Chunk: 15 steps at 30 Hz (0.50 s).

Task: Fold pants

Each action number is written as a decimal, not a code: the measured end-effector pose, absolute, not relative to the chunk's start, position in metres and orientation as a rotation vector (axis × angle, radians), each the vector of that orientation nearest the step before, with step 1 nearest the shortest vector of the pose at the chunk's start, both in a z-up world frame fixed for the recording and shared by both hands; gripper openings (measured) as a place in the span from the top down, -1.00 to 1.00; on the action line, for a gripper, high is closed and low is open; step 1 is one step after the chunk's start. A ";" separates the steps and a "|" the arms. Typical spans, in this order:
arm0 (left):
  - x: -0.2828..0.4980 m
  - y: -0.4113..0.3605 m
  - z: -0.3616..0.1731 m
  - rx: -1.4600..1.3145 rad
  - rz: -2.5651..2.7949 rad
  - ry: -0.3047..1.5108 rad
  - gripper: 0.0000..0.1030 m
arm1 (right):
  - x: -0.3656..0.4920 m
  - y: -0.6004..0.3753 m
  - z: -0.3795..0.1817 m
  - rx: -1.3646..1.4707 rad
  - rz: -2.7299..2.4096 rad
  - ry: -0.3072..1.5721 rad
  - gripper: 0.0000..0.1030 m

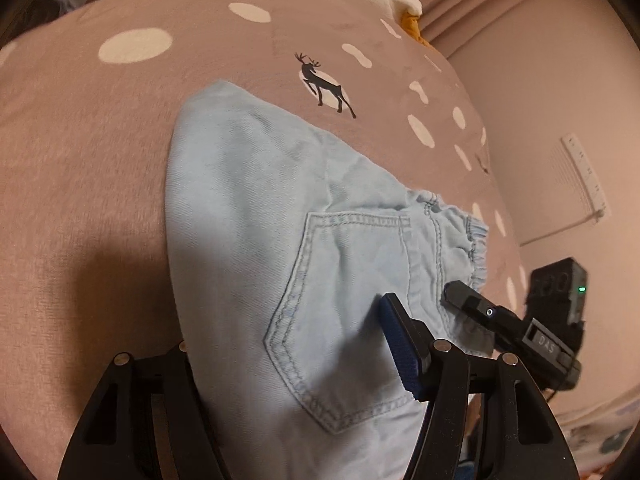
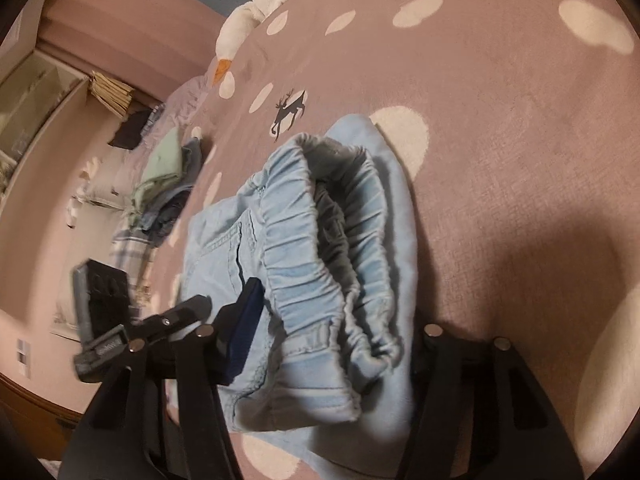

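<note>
Light blue denim pants (image 1: 280, 208) lie folded on a brown bedspread with white dots. The back pocket (image 1: 344, 304) faces up in the left wrist view. The elastic waistband (image 2: 312, 248) shows bunched in the right wrist view. My left gripper (image 1: 288, 380) is open, with the pants between its fingers; the blue-padded right finger (image 1: 400, 344) rests on the pocket and the left finger is hidden under the fabric. My right gripper (image 2: 332, 352) is open around the waistband; its blue-padded finger (image 2: 244, 332) lies left of it. The right gripper's tip (image 1: 472, 304) also shows in the left wrist view.
The bedspread (image 1: 100, 152) carries a black deer print (image 1: 324, 84). A white goose plush (image 2: 248, 12) lies at the bed's far end. A pile of folded clothes (image 2: 168, 176) sits near the bed's left edge. A pink wall (image 1: 560, 80) runs beside the bed.
</note>
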<state>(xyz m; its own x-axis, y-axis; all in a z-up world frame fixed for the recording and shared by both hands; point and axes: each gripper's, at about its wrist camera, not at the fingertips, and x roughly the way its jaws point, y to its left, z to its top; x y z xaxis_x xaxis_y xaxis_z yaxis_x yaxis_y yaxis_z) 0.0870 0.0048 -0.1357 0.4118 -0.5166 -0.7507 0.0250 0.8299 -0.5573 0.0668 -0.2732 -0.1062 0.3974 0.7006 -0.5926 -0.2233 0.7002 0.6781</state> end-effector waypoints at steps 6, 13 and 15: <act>0.080 -0.005 -0.129 -0.422 -0.287 1.100 -0.04 | 0.049 -0.260 -0.088 0.440 0.557 0.918 0.15; 0.069 -0.017 -0.116 -0.323 -0.258 1.064 0.10 | 0.026 -0.246 -0.058 0.324 0.519 0.805 0.25; 0.064 -0.019 -0.110 -0.311 -0.255 1.048 0.11 | 0.020 -0.244 -0.050 0.303 0.519 0.780 0.26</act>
<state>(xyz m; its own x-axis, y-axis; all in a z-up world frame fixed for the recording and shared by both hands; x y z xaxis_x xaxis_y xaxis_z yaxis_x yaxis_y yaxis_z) 0.0637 -0.0189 -0.1098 0.4767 -0.3514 -0.8058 0.0583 0.9273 -0.3699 0.0200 -0.2437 -0.0500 0.5956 0.5484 -0.5870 -0.3306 0.8333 0.4431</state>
